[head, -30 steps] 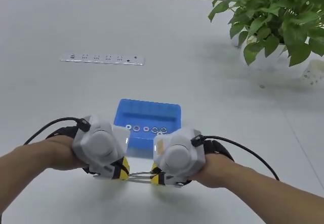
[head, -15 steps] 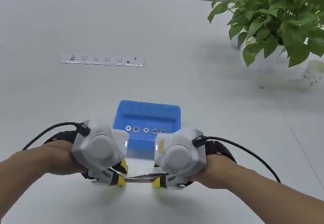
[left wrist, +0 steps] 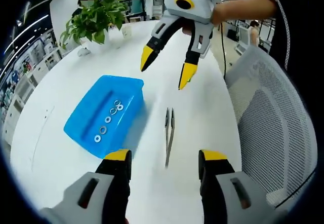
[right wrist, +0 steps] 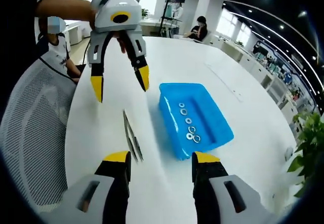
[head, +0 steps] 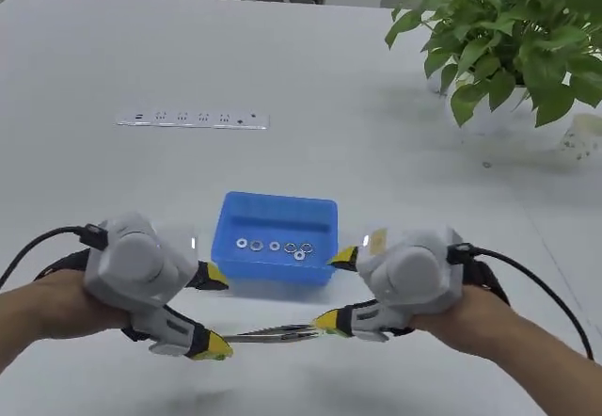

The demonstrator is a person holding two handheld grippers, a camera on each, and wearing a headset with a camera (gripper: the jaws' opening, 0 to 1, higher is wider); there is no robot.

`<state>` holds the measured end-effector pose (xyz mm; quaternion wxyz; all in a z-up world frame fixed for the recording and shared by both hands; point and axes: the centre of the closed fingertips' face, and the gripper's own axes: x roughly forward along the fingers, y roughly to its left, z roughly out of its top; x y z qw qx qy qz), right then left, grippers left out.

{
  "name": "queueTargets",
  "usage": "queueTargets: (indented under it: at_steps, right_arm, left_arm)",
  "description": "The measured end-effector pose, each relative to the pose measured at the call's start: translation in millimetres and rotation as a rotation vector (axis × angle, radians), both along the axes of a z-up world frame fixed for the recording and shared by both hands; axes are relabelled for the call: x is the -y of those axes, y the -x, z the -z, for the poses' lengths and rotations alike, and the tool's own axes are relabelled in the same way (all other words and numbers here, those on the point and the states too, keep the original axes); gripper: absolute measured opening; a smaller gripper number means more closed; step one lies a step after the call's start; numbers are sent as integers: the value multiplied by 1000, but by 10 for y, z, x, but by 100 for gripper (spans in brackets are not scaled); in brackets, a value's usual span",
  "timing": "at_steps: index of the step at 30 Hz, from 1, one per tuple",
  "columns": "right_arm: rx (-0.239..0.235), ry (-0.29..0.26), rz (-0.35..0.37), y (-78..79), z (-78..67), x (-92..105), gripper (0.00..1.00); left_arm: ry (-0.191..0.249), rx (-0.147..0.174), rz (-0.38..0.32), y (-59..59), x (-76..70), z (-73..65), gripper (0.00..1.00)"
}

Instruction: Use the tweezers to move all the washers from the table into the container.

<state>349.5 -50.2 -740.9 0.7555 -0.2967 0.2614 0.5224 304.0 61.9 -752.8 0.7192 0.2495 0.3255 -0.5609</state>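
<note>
Washers (head: 275, 246) all lie inside the blue container, none on the bare tabletop that shows. A wide white table (head: 310, 105) carries everything. At its far right corner a leafy green plant (head: 508, 30) stands in a white pot (head: 489, 107), well apart from the work. Both gripper views catch a white mesh chair (left wrist: 268, 112) at the near edge of the table. The container (head: 278, 201), a shallow rectangular tray, sits flat near the person, just beyond the two grippers. The left gripper (head: 219, 315) is held at the left of the head view and points to the right, with its yellow-tipped jaws spread wide and nothing between them. The right gripper (head: 328, 291) faces it from the other side, its jaws likewise spread apart and empty. Each one shows in the other's view, raised above the table. A white power strip (head: 193, 120) lies flat farther back on the left, well apart from the container. The tweezers (head: 273, 334), thin and silver with their arms together, lie flat on the table just in front of the container's near wall, between the two grippers and held by neither. Six washers can be counted: small silver rings, five in a line along the tray's floor and one just beside the right end of that line.
</note>
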Motion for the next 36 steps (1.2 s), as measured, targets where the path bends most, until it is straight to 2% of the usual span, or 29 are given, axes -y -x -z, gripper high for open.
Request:
queueTargets:
  at_steps: [3,9,16,20,23,27,34,36]
  right_arm:
    - [-3,-37,61,-39,-56,162,58]
    - [-25,-89,148,-43,-43,431,70]
    - [-53,-141,182,22,-16,524,86]
    - [-54,-158,183,48,-20,505,93]
    - [-60,-170,191,63,-2,496,99]
    - [-68,-153,170,130,47,480,100]
    - [-73,-158,173,157,54,467,100]
    - [-71,-158,171,160,57,467,100]
  left_arm:
    - [39,12,-21,10,6,-111,65]
    - [65,35,-45,20,12,-192,82]
    - [89,65,-86,-71,9,-251,99]
    - [95,74,-89,-109,2,-257,99]
    - [81,75,-75,-101,-25,-238,99]
    - [71,76,-69,-101,-54,-227,99]
    - [76,92,-78,-133,-80,-260,99]
    - [79,87,-80,-128,-86,-262,99]
